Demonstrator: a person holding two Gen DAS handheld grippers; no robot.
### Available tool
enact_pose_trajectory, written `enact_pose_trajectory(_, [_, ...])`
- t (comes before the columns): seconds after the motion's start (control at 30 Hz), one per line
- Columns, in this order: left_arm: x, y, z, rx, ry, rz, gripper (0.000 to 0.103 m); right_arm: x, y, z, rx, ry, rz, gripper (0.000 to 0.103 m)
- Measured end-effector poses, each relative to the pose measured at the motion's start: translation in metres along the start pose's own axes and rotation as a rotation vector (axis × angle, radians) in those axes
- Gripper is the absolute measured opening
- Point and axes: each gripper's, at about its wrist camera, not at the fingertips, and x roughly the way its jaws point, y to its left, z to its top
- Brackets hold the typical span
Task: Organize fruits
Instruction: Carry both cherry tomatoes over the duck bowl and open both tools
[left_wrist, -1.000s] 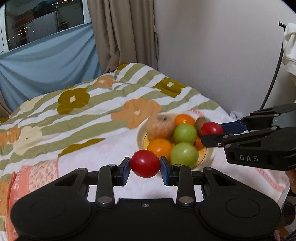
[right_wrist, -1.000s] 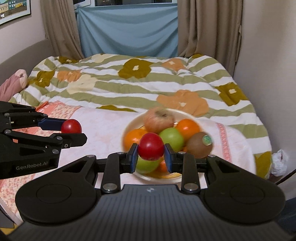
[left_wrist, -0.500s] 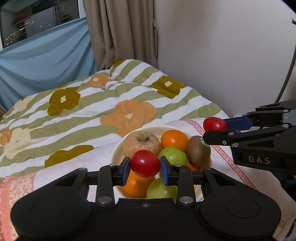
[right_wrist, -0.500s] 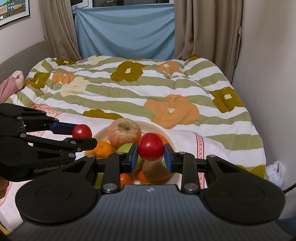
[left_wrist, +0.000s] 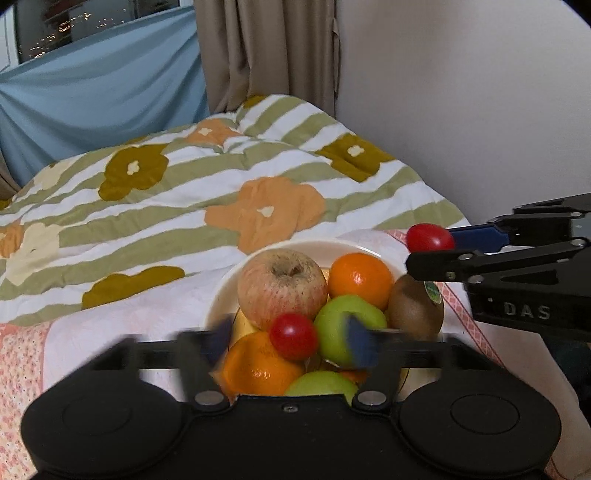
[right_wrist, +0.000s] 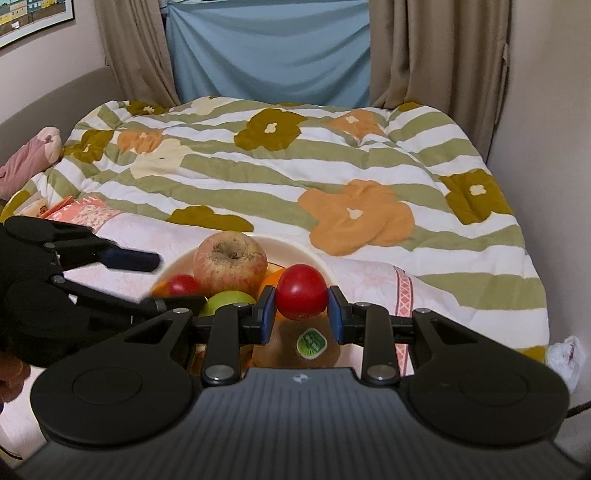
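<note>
Gripping glossy round tomato (right_wrist: 301, 291), rough wrinkled apple (right_wrist: 229, 262)

A bed fills most of the room, covered by a quilt (right_wrist: 280, 173) striped green and white with big orange, olive and cream flowers. Behind it hangs a blue cloth (right_wrist: 269, 51) between beige curtains (right_wrist: 439, 55). A pink soft toy (right_wrist: 26, 158) lies at the bed's left edge, and a framed picture (right_wrist: 33, 18) hangs on the left wall. Something white and crumpled (right_wrist: 567, 356) sits low beside the bed's right edge.
</note>
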Motion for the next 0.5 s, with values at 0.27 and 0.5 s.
enact_pose_trajectory(0.27, [-0.007, 0.004, 0.000, -0.007, -0.005, 0.027, 0.088, 0.016, 0.000, 0.016, -0.033, -0.007, 0.040, 0.044])
enact_pose_trajectory(0.5, [-0.010, 0.014, 0.000, -0.029, -0.009, 0.053, 0.088, 0.041, 0.003, 0.028, -0.060, -0.004, 0.076, 0.044])
